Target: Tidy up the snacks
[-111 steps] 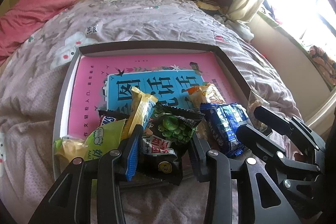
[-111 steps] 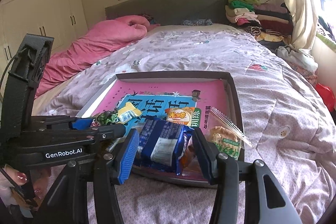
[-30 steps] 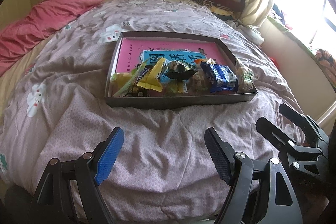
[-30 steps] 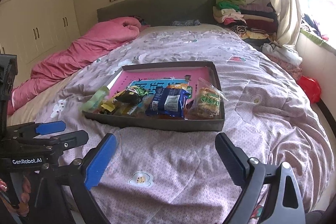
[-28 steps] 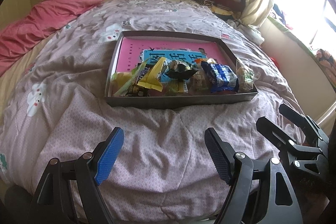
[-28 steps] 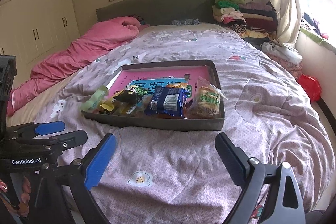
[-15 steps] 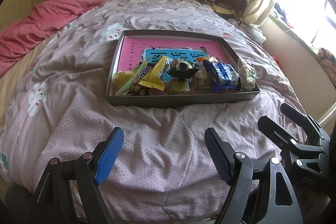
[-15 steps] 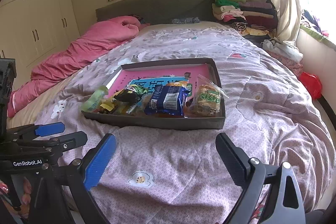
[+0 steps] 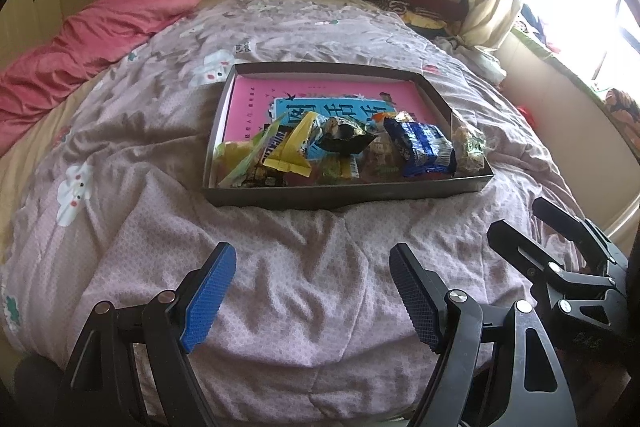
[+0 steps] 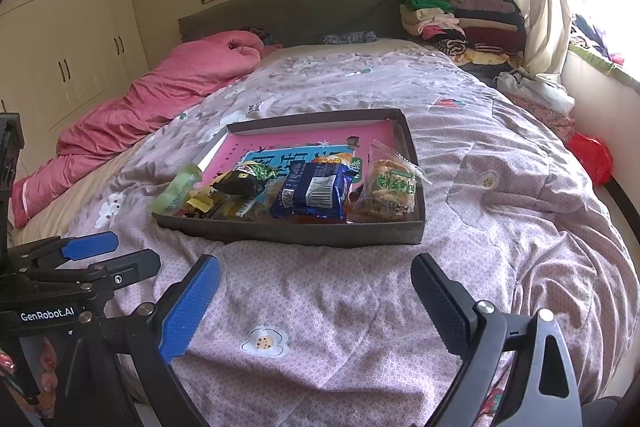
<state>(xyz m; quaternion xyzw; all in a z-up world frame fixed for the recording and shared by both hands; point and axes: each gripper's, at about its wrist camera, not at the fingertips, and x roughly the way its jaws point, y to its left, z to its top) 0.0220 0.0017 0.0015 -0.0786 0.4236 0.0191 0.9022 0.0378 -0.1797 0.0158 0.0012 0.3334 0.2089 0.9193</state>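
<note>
Between my grippers and the grey tray (image 9: 344, 193) lies only bare quilt (image 9: 304, 267), an unblocked approach. The tray's near wall and the snack packets (image 10: 312, 187) heaped behind it block low entry; its far half is free.

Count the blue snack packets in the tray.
1 clearly: the blue packet lies near the front of the tray, between the black packet and the clear bag. Others may hide beneath the pile.
</note>
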